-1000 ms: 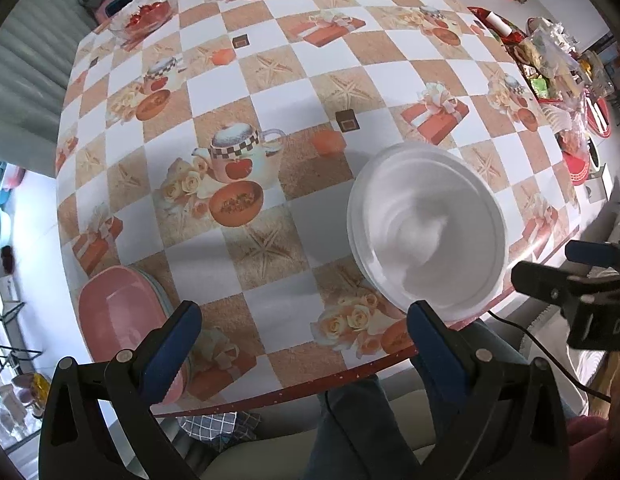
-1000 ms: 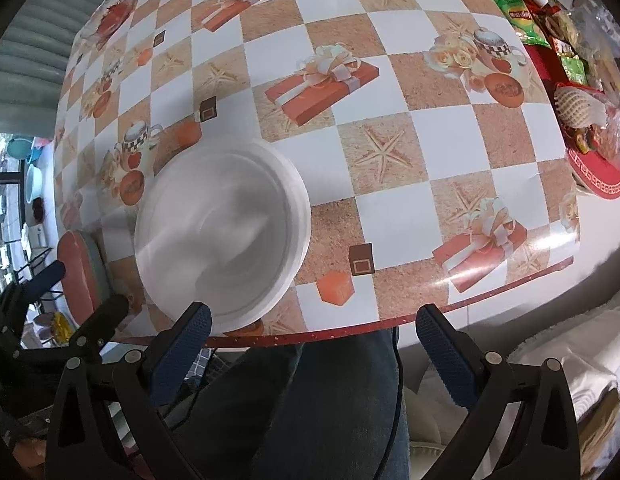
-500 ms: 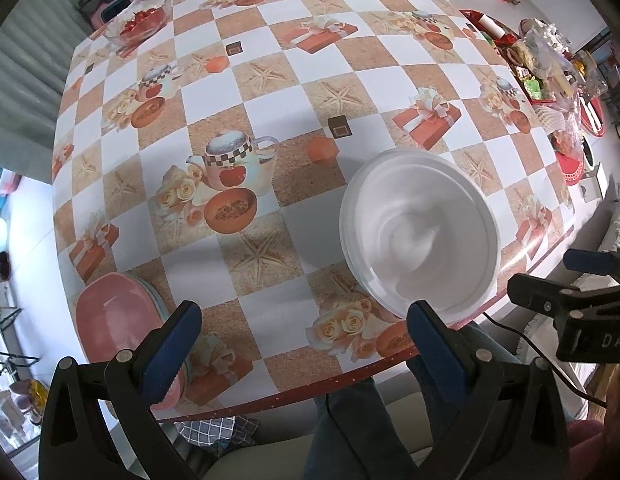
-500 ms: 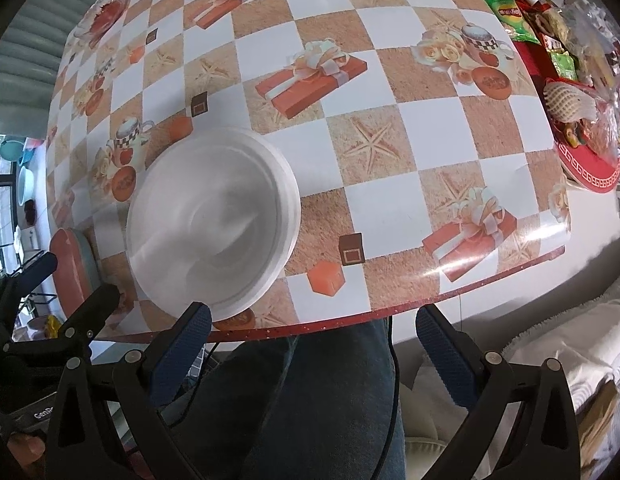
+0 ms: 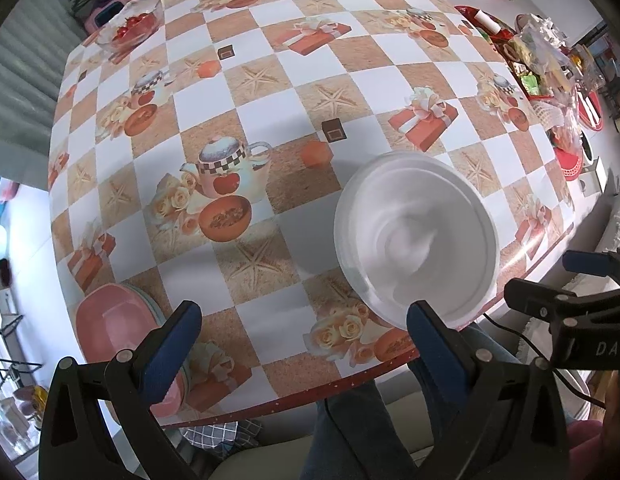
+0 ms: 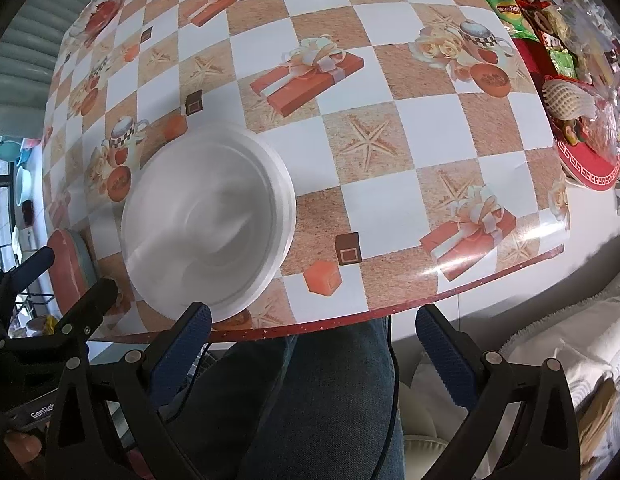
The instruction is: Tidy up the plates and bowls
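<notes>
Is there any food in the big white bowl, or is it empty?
Empty. The white bowl sits right side up on the table, and both cameras look straight into it: only plain white inside, nothing lying in it.

Stack of bowls [image 5: 416, 240] sits on table [image 5: 269, 80] near front edge. Plates [image 5: 113, 328] at front-left corner. Glass bowl [image 5: 129, 26] far left. Snack tray [image 6: 590, 160] right edge.

My pads [image 5: 171, 340] blue, frames black. Bowl [image 5: 416, 240] plain white. Plates [image 5: 109, 320] pink, teal one under. Cloth [image 5: 269, 60] checked white and sandy orange, with printed starfish, red gifts, teapots. Jeans [image 6: 322, 392] blue.
</notes>
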`<state>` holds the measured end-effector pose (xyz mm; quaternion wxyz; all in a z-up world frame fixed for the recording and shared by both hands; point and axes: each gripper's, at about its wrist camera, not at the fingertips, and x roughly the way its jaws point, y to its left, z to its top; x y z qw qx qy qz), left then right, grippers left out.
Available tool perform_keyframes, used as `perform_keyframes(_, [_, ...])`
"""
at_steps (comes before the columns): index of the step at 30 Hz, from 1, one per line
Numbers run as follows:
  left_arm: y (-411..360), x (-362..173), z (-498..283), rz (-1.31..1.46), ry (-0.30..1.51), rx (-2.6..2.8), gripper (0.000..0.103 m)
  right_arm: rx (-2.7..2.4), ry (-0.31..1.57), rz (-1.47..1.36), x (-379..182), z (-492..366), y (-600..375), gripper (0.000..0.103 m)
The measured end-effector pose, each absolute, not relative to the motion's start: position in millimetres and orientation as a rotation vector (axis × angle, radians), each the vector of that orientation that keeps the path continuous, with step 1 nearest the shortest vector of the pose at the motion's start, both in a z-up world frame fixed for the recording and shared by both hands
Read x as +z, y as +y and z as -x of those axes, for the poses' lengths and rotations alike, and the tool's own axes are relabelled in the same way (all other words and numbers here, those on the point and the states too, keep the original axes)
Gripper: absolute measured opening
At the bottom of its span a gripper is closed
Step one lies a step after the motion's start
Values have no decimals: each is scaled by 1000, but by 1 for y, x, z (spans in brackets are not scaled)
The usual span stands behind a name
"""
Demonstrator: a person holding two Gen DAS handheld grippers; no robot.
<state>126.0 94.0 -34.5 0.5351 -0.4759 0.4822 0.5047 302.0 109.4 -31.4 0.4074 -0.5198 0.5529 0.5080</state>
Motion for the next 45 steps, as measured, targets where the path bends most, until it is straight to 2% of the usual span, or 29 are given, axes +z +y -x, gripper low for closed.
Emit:
perform_keyframes(30, [102, -42, -134, 1128, 1182, 1189, 102, 1272, 1399, 1360, -46, -304, 118, 103])
perform_keyframes(45, [102, -69, -138, 1143, 1228, 1196, 102, 1239, 1378, 1396, -71, -295, 130, 103])
